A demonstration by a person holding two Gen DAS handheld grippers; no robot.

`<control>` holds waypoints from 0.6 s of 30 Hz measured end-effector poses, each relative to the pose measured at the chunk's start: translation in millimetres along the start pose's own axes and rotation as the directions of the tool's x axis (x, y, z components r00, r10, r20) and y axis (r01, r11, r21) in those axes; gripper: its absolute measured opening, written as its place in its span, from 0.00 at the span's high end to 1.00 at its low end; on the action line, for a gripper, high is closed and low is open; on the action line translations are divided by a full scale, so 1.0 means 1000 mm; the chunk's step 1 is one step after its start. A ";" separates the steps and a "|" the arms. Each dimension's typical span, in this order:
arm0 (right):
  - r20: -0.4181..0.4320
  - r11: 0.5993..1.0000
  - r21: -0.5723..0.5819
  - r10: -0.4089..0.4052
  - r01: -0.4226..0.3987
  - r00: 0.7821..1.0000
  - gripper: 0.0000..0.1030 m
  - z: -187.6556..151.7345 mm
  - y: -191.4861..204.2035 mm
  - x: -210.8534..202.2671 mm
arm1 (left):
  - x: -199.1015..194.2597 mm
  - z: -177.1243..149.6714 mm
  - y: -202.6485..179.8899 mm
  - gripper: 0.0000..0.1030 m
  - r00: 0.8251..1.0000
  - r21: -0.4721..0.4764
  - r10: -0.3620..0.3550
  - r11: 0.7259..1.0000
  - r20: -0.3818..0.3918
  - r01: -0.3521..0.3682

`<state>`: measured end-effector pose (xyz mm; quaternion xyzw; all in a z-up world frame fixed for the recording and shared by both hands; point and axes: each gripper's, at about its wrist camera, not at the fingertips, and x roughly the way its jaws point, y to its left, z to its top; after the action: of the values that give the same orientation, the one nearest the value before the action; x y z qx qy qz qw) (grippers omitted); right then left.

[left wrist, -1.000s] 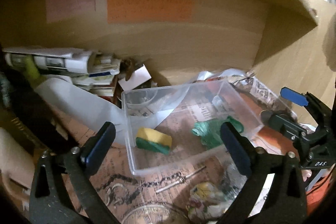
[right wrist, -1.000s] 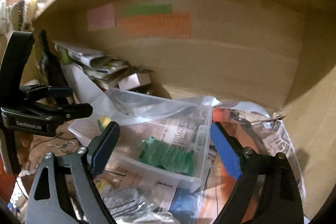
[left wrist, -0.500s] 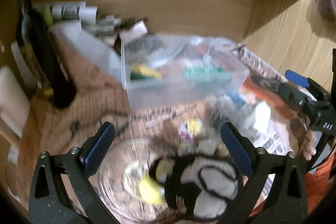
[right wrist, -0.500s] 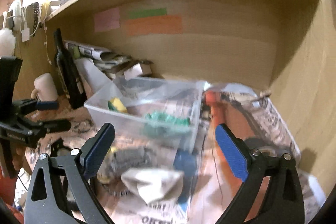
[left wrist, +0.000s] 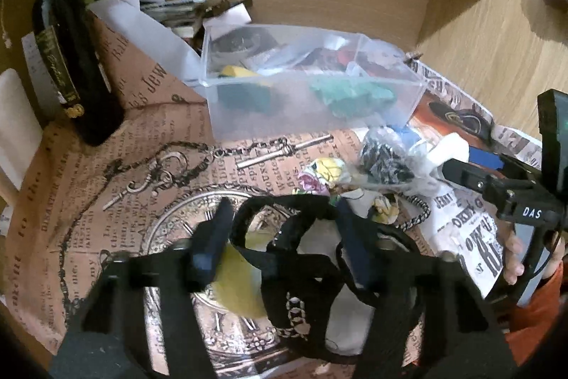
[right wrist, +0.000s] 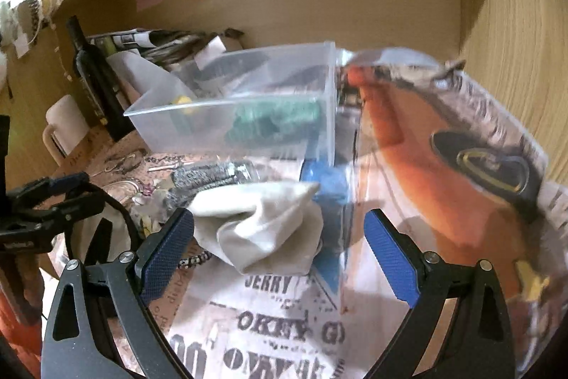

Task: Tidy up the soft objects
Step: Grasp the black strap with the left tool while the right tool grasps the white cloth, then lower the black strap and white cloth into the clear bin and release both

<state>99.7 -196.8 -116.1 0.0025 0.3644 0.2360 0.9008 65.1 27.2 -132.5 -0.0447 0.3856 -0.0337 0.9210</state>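
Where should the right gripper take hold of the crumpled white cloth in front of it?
Probably across the raised folded bulge at the middle of the white cloth, coming straight forward and down. The right gripper is open with the heap between its fingers, so closing there should bunch several folds. Avoid the flat right edge, which lies over the blue item.

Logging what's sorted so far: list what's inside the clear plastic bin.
Inside the clear plastic bin: a yellow-and-green sponge at its left and a crumpled green cloth at its right. The frosted front wall blurs anything lower or behind them.

One bin (left wrist: 312,116), one bottle (left wrist: 71,59)
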 end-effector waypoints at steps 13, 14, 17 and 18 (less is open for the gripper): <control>-0.008 0.999 -0.002 0.036 -0.036 0.999 0.76 -0.001 0.001 0.005 | 0.002 0.012 0.001 0.86 0.999 0.000 -0.038 0.999 0.028 0.038; -0.001 0.999 -0.003 0.033 -0.033 0.999 0.78 0.001 0.001 0.004 | 0.002 0.014 0.002 0.86 0.999 0.000 -0.041 0.999 0.032 0.042; 0.026 1.000 -0.007 0.022 -0.022 0.999 0.83 0.004 0.000 -0.002 | -0.002 0.024 0.005 0.86 0.997 -0.009 -0.053 0.999 0.056 0.053; 0.037 1.000 -0.006 0.019 -0.019 0.999 0.85 0.006 -0.001 -0.004 | -0.003 0.027 0.006 0.86 0.996 -0.012 -0.058 0.998 0.063 0.059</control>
<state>101.3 -198.7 -109.2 0.0076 0.3471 0.2455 0.9051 82.1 35.2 -111.9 -0.0635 0.3555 -0.0565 0.9308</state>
